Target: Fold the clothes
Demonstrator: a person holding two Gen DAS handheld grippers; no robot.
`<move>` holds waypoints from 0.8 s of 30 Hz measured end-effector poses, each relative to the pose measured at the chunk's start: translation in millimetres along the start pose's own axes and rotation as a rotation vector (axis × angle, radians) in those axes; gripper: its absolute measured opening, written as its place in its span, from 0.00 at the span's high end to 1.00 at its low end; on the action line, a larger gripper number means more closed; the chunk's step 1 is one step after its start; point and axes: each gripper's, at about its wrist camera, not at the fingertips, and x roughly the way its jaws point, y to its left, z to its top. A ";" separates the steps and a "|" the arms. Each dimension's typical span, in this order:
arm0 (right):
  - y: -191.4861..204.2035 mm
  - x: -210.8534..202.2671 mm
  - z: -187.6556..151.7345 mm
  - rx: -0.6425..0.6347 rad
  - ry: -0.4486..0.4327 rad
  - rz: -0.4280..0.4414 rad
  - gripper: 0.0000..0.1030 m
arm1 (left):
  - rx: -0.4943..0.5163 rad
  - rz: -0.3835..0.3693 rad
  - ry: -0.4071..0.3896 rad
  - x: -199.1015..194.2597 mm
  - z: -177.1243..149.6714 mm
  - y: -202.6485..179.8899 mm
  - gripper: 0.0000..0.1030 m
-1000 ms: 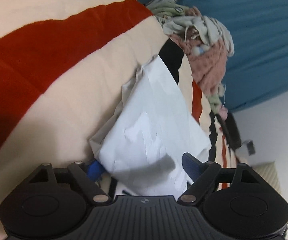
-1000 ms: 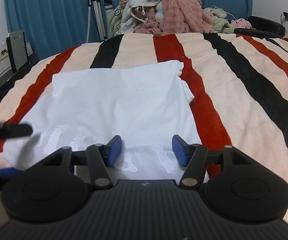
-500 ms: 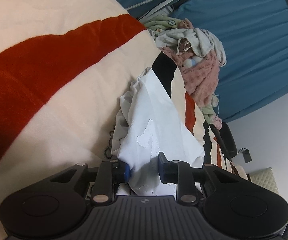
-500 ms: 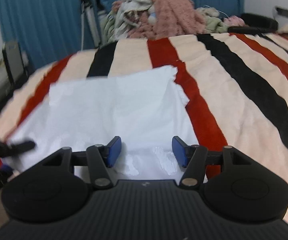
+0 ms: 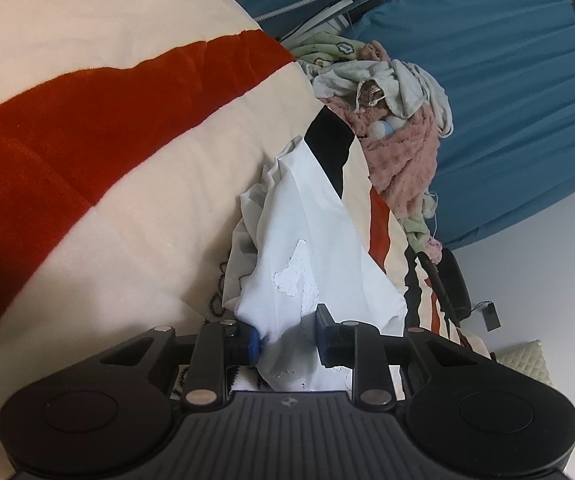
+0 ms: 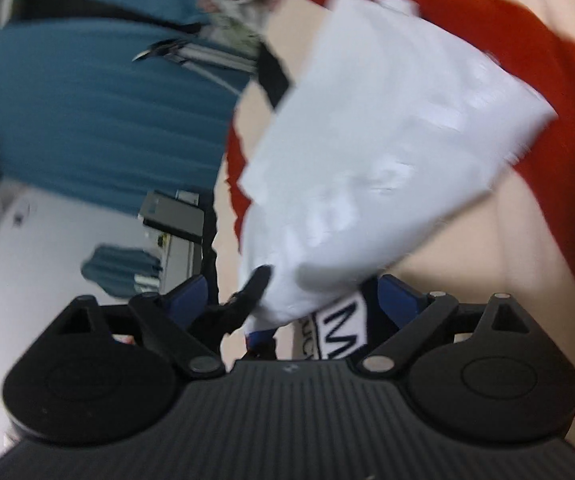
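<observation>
White shirt (image 5: 311, 248) now bunched, lifted, left gripper (image 5: 287, 338) clamping hem

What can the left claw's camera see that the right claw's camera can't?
Only the left wrist view shows the left claw pinching a bunch of the white shirt, plus a sharp look at the pink blanket in the laundry pile. Only the right wrist view shows the right claw, open, and a grey cabinet by the wall. Both show the white shirt, the striped bedspread and blue curtains.
</observation>
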 end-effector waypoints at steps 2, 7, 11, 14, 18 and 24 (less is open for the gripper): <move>-15.5 2.0 2.8 0.105 0.003 0.005 0.16 | -0.009 -0.004 0.001 0.5 1.2 1.2 0.74; -43.2 -14.4 15.8 0.194 -0.200 -0.169 0.53 | -0.021 -0.019 -0.005 1.7 2.9 3.4 0.74; -45.1 -13.0 17.8 0.212 -0.208 -0.150 0.51 | -0.025 -0.029 -0.001 2.4 3.7 4.5 0.74; -35.8 -15.6 15.8 0.165 -0.217 -0.139 0.71 | -0.038 -0.058 -0.013 -1.4 3.2 6.0 0.74; -25.6 -30.0 12.4 0.116 -0.261 -0.133 0.84 | -0.037 -0.096 -0.012 -10.2 0.8 2.4 0.75; 19.8 -88.7 0.4 -0.018 -0.383 -0.123 0.85 | -0.086 -0.195 0.072 -32.2 0.1 -26.7 0.76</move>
